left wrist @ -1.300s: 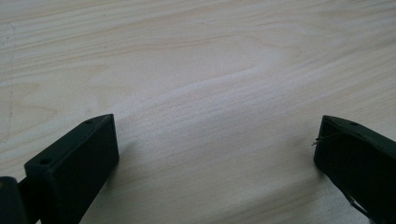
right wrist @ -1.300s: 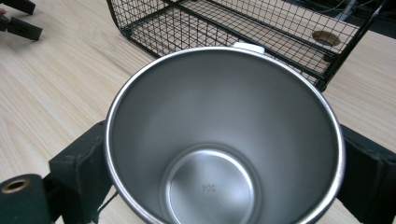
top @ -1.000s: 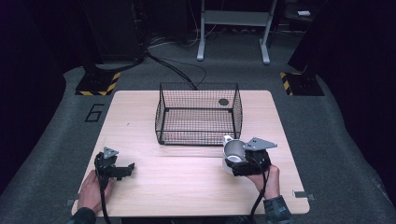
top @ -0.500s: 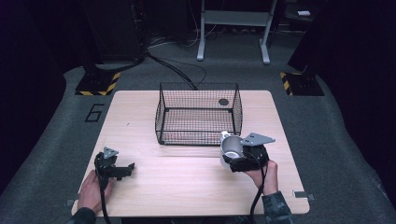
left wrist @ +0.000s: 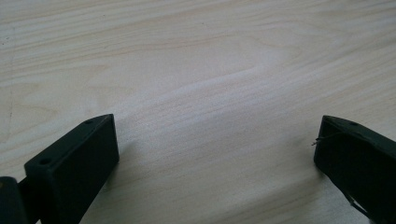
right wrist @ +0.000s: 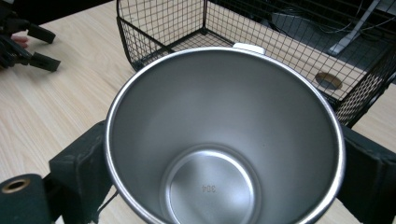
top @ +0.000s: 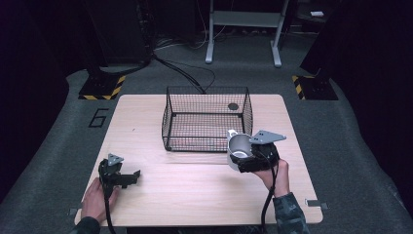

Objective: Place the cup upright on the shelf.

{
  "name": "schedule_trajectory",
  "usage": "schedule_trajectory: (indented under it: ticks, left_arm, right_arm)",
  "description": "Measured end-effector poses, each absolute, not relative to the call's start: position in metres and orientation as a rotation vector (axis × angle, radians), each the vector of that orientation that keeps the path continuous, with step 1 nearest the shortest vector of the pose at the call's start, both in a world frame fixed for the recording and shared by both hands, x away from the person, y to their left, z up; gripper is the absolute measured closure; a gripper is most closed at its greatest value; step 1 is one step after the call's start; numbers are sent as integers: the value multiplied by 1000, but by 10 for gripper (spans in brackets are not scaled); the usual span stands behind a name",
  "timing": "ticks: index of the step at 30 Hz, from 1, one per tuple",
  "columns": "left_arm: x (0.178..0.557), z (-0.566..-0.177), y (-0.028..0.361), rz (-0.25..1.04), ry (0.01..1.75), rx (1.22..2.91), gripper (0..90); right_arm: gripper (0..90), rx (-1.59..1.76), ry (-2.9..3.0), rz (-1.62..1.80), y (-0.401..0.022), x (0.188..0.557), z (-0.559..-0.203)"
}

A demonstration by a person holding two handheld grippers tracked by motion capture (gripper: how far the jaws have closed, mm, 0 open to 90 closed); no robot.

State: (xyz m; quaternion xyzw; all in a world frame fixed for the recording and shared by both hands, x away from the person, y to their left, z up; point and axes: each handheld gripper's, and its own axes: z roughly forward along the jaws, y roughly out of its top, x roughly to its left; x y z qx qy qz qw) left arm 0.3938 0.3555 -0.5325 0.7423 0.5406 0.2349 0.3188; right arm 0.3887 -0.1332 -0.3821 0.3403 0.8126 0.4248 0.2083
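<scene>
The right gripper point(top: 243, 161) has its two black jaws pressed against opposite sides of a steel cup point(right wrist: 224, 140), one at the left wall and one at the right, so the cup sits clamped between them with its open mouth tilted up toward the gripper's camera. The jaw tips are hidden behind the cup's rim, and the lower part of the rim is cut off at the bottom of the right gripper view. A small white tab at the far rim is too partly seen to identify.

From above, the cup point(top: 239, 147) is held just off the front right corner of the wire basket point(top: 207, 119), which stands toward the tabletop's point(top: 195, 190) far edge.

The left gripper point(left wrist: 215, 154) rests near the front left corner with its jaws spread wide over bare wood, nothing between them.
</scene>
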Motion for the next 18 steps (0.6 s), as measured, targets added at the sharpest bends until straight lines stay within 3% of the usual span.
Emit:
schedule_trajectory:
  ticks: [18]
  left_arm:
    - [394,-532,356,616,1423,1955,0]
  right_arm:
    - [66,905,2266,1194,-124,406,-355]
